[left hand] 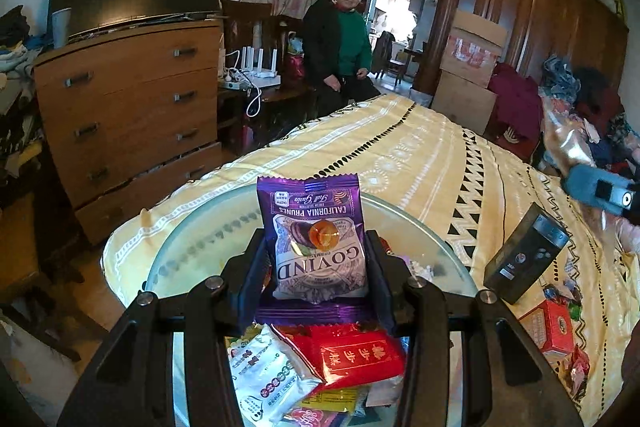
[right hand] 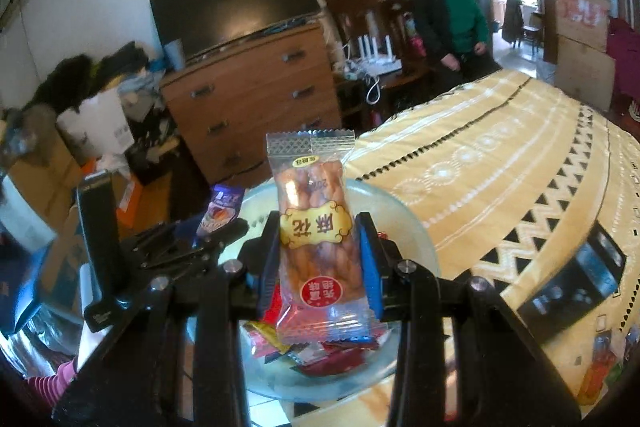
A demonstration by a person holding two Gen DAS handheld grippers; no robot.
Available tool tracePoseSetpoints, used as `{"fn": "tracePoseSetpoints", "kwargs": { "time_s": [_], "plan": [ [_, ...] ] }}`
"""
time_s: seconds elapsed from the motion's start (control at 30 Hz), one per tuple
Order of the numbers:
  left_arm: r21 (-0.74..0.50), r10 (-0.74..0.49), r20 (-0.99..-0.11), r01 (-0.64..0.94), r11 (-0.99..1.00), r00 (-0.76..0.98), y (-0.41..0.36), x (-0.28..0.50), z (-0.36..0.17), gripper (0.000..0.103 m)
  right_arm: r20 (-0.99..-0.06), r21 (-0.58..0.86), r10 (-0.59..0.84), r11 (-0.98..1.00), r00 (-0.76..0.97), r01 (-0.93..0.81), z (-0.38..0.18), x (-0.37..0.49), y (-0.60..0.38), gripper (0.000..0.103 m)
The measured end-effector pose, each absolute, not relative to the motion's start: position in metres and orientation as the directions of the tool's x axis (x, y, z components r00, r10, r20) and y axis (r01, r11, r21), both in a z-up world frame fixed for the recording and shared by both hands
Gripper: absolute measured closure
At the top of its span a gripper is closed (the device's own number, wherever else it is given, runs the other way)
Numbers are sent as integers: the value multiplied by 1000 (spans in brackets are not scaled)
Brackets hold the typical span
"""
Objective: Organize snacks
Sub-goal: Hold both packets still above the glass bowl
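My left gripper (left hand: pixel 318 259) is shut on a purple prune packet (left hand: pixel 318 239), held upright over a round glass plate (left hand: pixel 188 247) on the bed. Under it on the plate lie a red packet (left hand: pixel 360 351), a white packet (left hand: pixel 268 375) and other snacks. My right gripper (right hand: pixel 318 255) is shut on a clear packet of orange twisted dough sticks (right hand: pixel 316 239), also above the glass plate (right hand: pixel 404 215), where red and yellow wrappers (right hand: pixel 276 339) lie. In the right wrist view the left gripper (right hand: pixel 192 247) shows at left with the purple packet (right hand: pixel 222 207).
The plate rests on a yellow patterned bedspread (left hand: pixel 420 163). A black box (left hand: pixel 524 255) and a red box (left hand: pixel 554 323) with loose sweets lie to the right on the bed. A wooden chest of drawers (left hand: pixel 132 115) stands beyond, and a person (left hand: pixel 340 39) sits past the bed's end.
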State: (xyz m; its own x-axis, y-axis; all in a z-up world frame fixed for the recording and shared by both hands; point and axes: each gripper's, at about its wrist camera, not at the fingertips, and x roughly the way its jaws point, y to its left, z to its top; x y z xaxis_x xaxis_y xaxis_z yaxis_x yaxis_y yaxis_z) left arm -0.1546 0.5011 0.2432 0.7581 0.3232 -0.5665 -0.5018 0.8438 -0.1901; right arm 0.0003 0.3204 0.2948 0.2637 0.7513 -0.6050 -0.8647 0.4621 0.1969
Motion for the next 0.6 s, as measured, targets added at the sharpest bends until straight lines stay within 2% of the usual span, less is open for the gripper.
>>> {"fn": "tracePoseSetpoints", "kwargs": {
  "time_s": [0.6],
  "plan": [
    [-188,326,-567,-504,843,757,496,-154,243,55,-618,178,745,446,253,-877,295,-4,338,66]
  ]
}}
